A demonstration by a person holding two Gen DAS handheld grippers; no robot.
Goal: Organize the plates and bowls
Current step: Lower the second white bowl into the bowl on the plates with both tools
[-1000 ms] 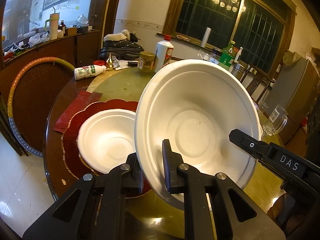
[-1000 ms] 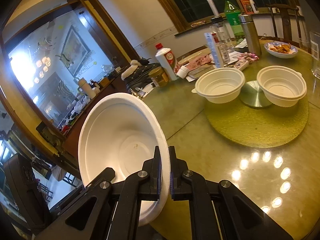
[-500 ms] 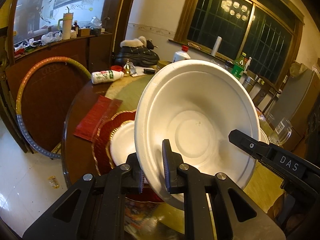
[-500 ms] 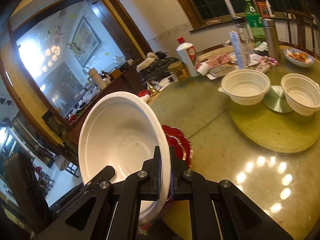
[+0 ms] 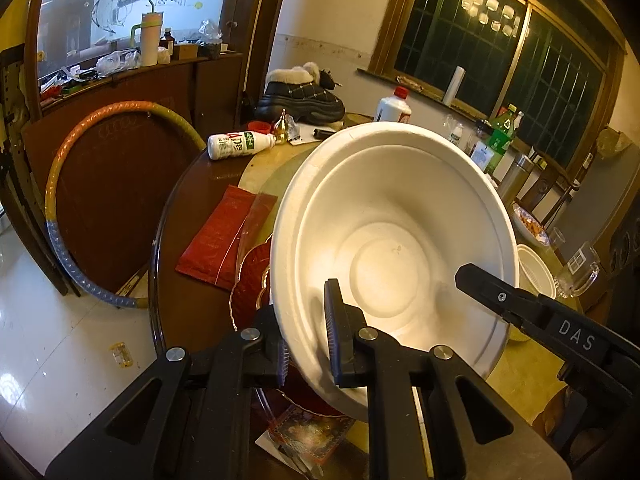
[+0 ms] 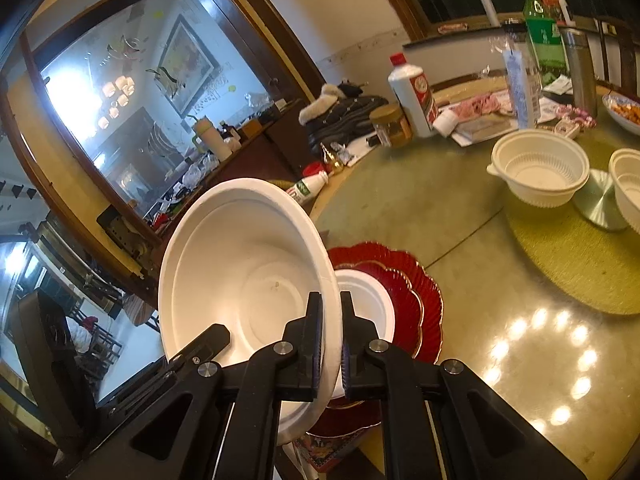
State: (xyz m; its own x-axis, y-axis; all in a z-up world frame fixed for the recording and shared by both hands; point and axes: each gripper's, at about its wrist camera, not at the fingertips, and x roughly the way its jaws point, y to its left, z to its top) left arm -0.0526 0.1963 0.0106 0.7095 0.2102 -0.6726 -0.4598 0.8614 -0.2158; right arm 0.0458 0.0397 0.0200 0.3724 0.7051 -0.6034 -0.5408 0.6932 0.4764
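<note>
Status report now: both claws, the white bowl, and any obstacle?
Left claw and right claw both shut on white bowl rim. Bowl tilted, held in air. Below: second white bowl on red plate. Nothing blocking.

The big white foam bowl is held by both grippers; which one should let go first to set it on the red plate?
Probably the left hand-held gripper. The right hand-held gripper pinches the big white foam bowl on the rim nearest the red scalloped plate and could lower it alone.
</note>
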